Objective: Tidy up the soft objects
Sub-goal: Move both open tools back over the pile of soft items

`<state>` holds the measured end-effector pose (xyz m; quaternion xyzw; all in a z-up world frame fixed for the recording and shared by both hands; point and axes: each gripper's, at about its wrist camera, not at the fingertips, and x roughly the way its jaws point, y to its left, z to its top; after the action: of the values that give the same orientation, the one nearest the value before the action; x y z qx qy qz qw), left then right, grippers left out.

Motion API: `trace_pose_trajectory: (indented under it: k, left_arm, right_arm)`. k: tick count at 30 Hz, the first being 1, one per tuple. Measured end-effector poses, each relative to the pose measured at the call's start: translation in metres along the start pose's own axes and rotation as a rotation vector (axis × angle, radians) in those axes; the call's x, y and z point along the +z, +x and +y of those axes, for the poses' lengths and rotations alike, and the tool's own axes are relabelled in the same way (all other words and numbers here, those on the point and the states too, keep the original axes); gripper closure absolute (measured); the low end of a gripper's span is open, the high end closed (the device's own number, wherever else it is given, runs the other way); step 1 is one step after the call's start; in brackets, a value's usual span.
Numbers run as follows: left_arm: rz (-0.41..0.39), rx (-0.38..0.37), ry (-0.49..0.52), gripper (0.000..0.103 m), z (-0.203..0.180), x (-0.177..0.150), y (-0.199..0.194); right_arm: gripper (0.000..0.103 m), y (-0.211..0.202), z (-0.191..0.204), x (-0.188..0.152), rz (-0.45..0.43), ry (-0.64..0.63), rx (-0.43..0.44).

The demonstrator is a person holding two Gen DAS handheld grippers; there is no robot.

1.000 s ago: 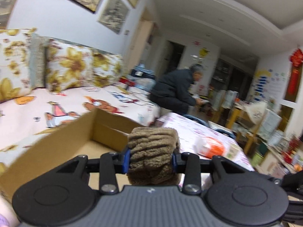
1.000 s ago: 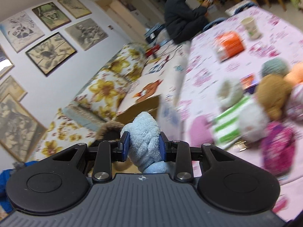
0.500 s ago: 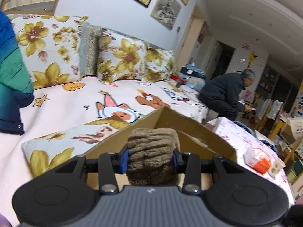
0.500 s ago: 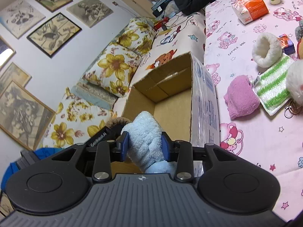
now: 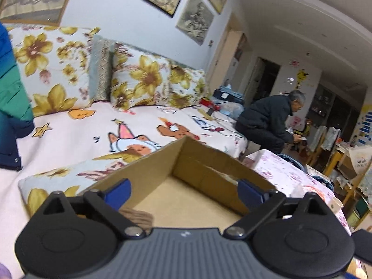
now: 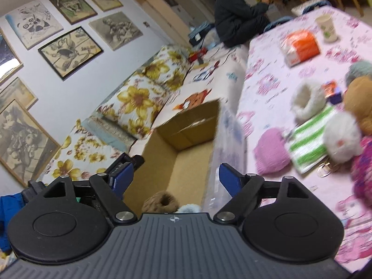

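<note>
My left gripper (image 5: 183, 189) hangs over the open cardboard box (image 5: 204, 169), its jaws opening wide with nothing between them. The brown fuzzy roll (image 5: 139, 216) lies below it on the box floor, mostly hidden behind the gripper body. My right gripper (image 6: 176, 176) is over the same box (image 6: 193, 127), jaws also opening and empty. Under it the brown roll (image 6: 160, 201) and a light blue fuzzy piece (image 6: 189, 208) rest in the box. More soft things lie on the pink table: a pink roll (image 6: 272, 153), a green striped cloth (image 6: 307, 141), a white roll (image 6: 304, 102), a white pompom (image 6: 341, 137).
A sofa (image 5: 93, 130) with floral cushions stands behind the box. A person (image 5: 269, 121) in a dark jacket sits at its far end. On the pink table (image 6: 267, 74) are an orange tissue pack (image 6: 300, 46) and a paper cup (image 6: 326, 26). Framed pictures hang on the wall.
Both grippers opened and let go: the brown roll dropped from the left one and the light blue piece from the right one into the box. Right view shifted and blurred.
</note>
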<state>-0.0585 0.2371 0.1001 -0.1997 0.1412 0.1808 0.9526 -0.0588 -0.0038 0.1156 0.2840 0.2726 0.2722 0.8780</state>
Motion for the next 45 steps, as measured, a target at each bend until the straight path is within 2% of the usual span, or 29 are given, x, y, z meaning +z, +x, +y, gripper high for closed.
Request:
trace_pose_trajectory:
  k: [10, 18, 28, 35, 45]
  left_arm:
    - [0.003, -0.083, 0.027, 0.001, -0.021, -0.007, -0.003]
    - [0.005, -0.124, 0.08, 0.001, -0.041, -0.015, -0.004]
    - [0.014, -0.186, 0.187, 0.001, -0.073, -0.028, -0.007]
    - [0.039, -0.231, 0.22, 0.001, -0.088, -0.038, -0.006]
    - [0.06, -0.32, 0.321, 0.001, -0.116, -0.058, -0.015]
  right_arm:
    - [0.0, -0.017, -0.023, -0.006, -0.07, -0.086, -0.154]
    - [0.0, -0.033, -0.03, -0.004, -0.142, -0.16, -0.213]
    - [0.0, -0.046, -0.045, 0.001, -0.17, -0.151, -0.26]
    - [0.0, -0.055, -0.063, 0.011, -0.207, -0.108, -0.304]
    - [0.0, -0.062, -0.08, 0.02, -0.257, -0.05, -0.368]
